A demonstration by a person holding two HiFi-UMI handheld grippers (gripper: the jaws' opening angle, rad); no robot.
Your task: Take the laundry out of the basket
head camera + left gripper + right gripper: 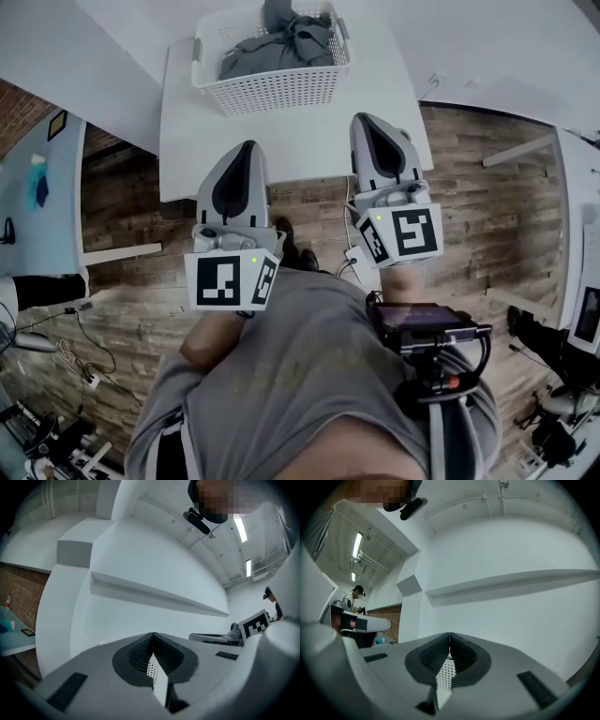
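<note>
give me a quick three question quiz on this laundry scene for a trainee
1. True or false: the grey laundry lies inside the white basket.
2. Pick one. The left claw is: A) open and empty, B) shut and empty, C) shut on a piece of laundry.
3. In the head view, which claw has its tip nearer the basket?

Key: 1 true; 2 B; 3 the right claw.
</note>
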